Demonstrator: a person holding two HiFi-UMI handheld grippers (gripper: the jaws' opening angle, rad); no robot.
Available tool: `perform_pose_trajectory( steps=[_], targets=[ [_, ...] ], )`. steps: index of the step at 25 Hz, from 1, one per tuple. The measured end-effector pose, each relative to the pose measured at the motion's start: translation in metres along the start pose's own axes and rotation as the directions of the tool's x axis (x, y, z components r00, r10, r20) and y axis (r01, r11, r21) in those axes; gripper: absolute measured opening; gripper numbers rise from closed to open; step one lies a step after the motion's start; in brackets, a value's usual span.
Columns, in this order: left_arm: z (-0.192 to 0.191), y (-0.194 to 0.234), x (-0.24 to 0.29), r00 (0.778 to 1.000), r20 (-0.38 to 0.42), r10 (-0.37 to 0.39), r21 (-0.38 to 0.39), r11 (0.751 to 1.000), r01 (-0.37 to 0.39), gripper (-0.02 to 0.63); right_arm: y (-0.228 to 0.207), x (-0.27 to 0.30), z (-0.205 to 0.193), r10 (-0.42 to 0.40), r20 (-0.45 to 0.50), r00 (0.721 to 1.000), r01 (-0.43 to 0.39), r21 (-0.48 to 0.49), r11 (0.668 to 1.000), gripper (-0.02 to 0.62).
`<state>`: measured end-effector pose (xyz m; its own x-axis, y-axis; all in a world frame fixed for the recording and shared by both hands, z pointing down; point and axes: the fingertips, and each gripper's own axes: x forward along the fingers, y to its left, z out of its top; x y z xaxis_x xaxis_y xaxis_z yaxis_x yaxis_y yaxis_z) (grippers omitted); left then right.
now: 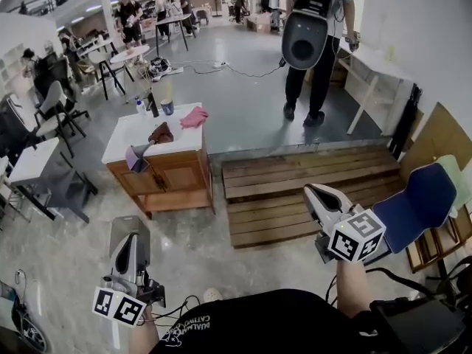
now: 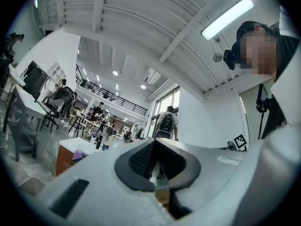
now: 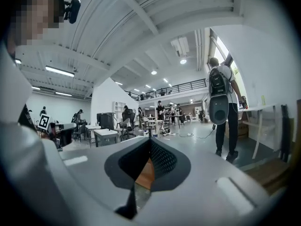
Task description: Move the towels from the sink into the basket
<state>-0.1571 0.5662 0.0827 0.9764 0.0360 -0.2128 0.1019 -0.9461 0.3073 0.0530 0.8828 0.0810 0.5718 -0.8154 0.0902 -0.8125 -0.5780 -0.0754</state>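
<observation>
Far ahead stands a wooden cabinet with a white counter [image 1: 125, 135]. A dark red towel [image 1: 161, 133] lies bunched in its middle, and a pink towel [image 1: 195, 116] lies at its back right corner. A purple object [image 1: 136, 158] hangs at the counter's front edge; I cannot tell if it is the basket. My left gripper [image 1: 130, 231] is low at the left, shut and empty, well short of the cabinet. My right gripper [image 1: 311, 191] is shut over the wooden pallets, also empty. Both gripper views show shut jaws, left gripper [image 2: 153, 142] and right gripper [image 3: 150, 140], pointing into the room.
Bottles and a cup [image 1: 153, 106] stand at the counter's back. Low wooden pallets [image 1: 295, 186] lie right of the cabinet, with a blue chair [image 1: 414, 205] beyond them. A person with a backpack [image 1: 317, 35] stands behind. Tables and chairs [image 1: 44, 161] crowd the left.
</observation>
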Motion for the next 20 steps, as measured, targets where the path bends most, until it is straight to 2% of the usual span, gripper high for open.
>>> perform_pose_trajectory(
  steps=[5, 10, 15, 20],
  targets=[
    [0.023, 0.060, 0.023, 1.000, 0.007, -0.018, 0.031, 0.999, 0.018, 0.002, 0.019, 0.058, 0.021, 0.004, 0.050, 0.999, -0.005, 0.030, 1.000, 0.005],
    [0.038, 0.126, 0.039, 0.997, -0.069, -0.027, 0.058, 0.998, 0.031, 0.002, 0.047, 0.133, 0.037, 0.012, 0.090, 0.996, -0.019, 0.078, 0.997, 0.005],
    [0.046, 0.175, 0.045, 0.995, -0.100, -0.029, 0.046, 0.998, 0.034, 0.002, 0.076, 0.192, 0.031, 0.030, 0.046, 0.999, -0.033, 0.070, 0.997, 0.005],
    [0.048, 0.216, 0.043, 0.995, -0.097, -0.018, 0.026, 0.999, 0.021, 0.002, 0.095, 0.228, 0.019, 0.041, 0.021, 0.999, -0.043, 0.084, 0.996, 0.005]
  ],
)
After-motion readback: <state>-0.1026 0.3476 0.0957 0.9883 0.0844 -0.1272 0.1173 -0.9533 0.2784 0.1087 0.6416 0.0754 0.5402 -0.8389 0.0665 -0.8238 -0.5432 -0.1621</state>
